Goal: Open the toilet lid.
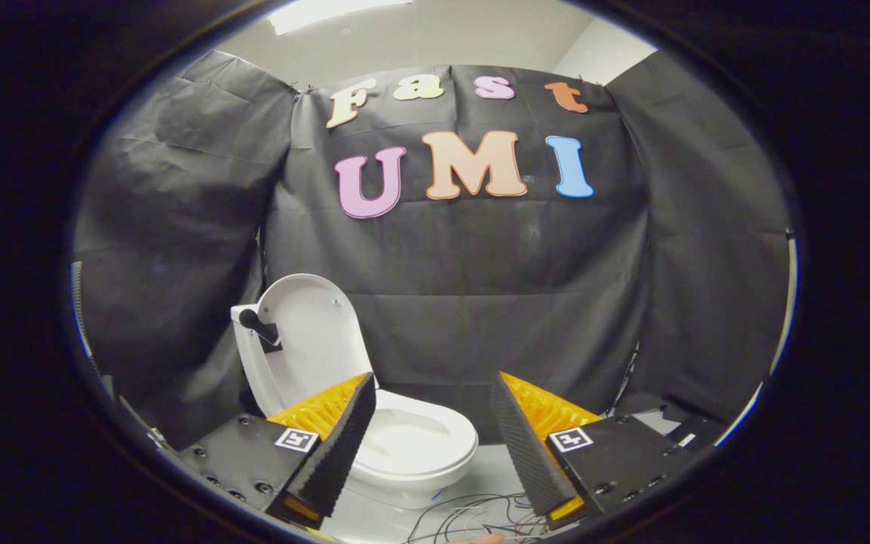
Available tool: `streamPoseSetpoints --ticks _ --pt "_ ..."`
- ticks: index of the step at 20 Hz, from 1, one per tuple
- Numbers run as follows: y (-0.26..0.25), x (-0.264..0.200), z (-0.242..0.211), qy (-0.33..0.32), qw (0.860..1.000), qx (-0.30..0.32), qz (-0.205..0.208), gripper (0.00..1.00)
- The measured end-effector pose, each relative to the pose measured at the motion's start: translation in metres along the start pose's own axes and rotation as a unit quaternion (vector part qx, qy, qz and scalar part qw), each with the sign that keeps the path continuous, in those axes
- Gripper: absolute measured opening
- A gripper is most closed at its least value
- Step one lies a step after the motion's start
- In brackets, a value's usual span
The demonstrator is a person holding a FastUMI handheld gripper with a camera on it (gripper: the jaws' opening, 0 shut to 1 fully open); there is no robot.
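A small white toilet (412, 446) stands on the pale floor just beyond my fingers, a little left of the gap between them. Its lid (314, 332) is raised upright and leans back against the tank, with the bowl showing below it. A dark flush handle (257, 325) sticks out from the tank's side beside the lid. My gripper (432, 397) is open, its two fingers spread wide with nothing between them. The left finger (340, 446) overlaps the near left edge of the bowl in the view; it does not seem to touch the lid.
Black cloth walls close in the booth behind and on both sides of the toilet. A tangle of thin wires (473, 514) lies on the floor just in front of the bowl, below the fingers. A low dark object (677, 431) sits on the floor to the right.
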State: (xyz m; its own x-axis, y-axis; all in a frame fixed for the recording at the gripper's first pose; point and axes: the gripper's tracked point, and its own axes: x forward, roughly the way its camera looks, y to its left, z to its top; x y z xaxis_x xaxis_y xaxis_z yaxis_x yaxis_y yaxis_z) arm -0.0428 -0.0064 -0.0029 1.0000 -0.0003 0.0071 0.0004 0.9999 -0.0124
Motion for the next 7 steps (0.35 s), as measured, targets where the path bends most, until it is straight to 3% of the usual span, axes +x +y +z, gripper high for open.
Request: streamPoseSetpoints --ticks 7 --pt "0.0004 0.0001 0.0002 0.000 1.000 0.000 0.000 0.95"
